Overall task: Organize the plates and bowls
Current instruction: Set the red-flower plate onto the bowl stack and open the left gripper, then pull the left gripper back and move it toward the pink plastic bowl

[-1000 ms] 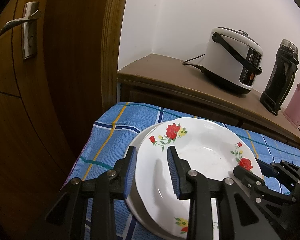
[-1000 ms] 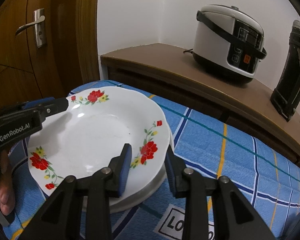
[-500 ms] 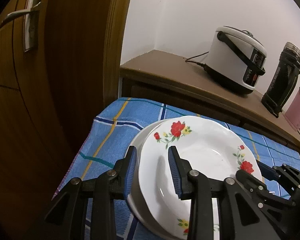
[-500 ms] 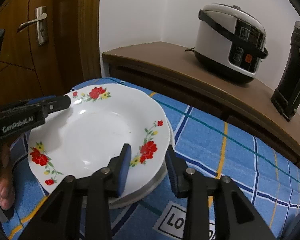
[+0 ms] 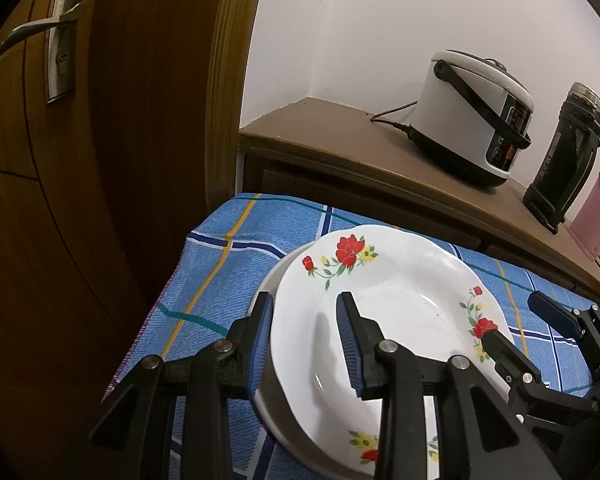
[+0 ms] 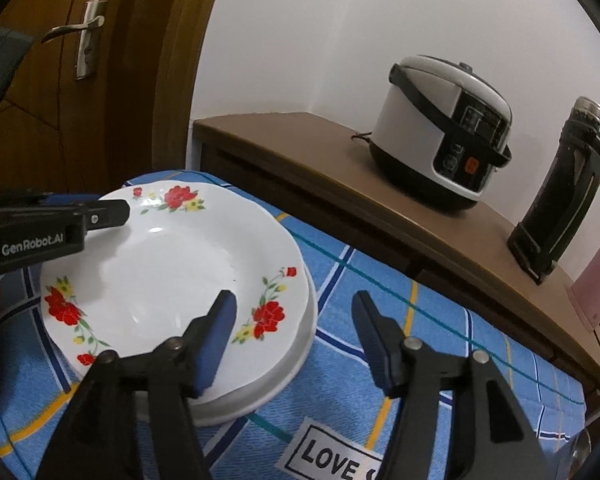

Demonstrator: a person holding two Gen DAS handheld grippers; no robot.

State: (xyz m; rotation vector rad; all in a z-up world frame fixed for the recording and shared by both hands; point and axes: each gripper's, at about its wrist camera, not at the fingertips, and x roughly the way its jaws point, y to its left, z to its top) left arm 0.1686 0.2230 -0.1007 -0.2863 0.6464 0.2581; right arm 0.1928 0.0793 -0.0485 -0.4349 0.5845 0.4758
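On left gripper [image 6: 112,214]: "GenRobot.AI"; on blue cloth [image 6: 380,280] label: "LOVE".

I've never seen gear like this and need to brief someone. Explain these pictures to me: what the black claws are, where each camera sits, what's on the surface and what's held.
There is no robot here. A person holds a two-finger claw in each hand, and a wide-angle camera on each claw looks forward along its fingers, so there is one picture per claw.

On a blue checked cloth sits a flowered plate, stacked on a plain white plate. Behind them, a wooden cabinet carries a rice cooker and a dark flask.

The left gripper straddles the plates' rim; whether it is actually squeezing is unclear. The right gripper has just been opening. The rim lies between its fingers, but they do not touch it, so it holds nothing.
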